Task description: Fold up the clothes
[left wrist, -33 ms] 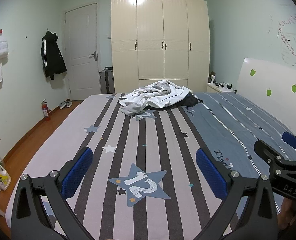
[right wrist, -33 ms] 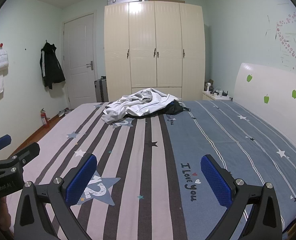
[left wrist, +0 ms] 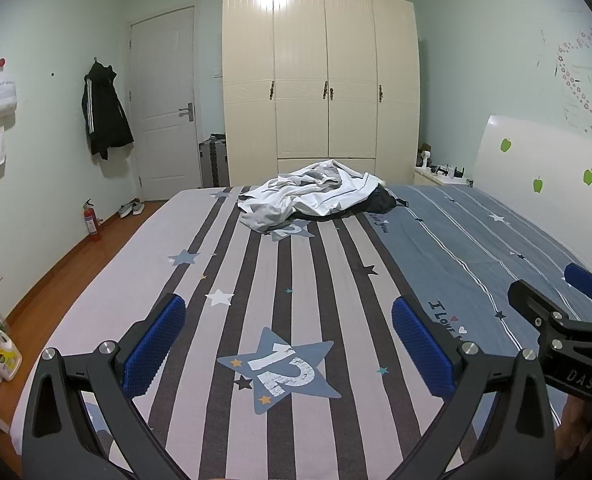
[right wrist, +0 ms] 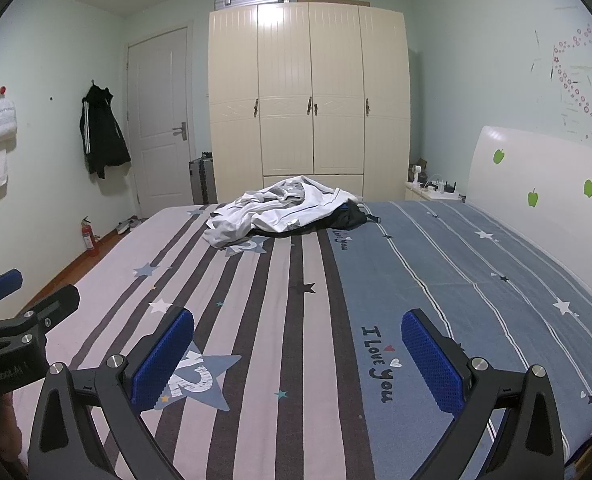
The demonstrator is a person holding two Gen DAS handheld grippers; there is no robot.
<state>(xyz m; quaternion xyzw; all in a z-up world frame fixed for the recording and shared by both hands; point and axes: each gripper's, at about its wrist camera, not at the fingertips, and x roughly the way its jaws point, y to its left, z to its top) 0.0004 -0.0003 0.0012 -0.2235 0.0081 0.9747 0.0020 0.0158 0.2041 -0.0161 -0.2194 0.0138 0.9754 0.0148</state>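
Note:
A crumpled pile of clothes, white and grey on top (left wrist: 316,194) with a dark garment (left wrist: 380,202) under its right side, lies at the far end of the bed; it also shows in the right wrist view (right wrist: 284,210). My left gripper (left wrist: 288,344) is open and empty, low over the near part of the bed, far from the pile. My right gripper (right wrist: 298,360) is open and empty beside it, and its finger shows in the left wrist view (left wrist: 552,316). The left gripper's finger shows in the right wrist view (right wrist: 24,312).
The bed (left wrist: 336,280) has a striped grey and blue sheet with stars. A white headboard (left wrist: 544,176) is on the right. A cream wardrobe (left wrist: 320,80), a door (left wrist: 168,104), a hanging black jacket (left wrist: 104,120) and a fire extinguisher (left wrist: 91,220) stand beyond.

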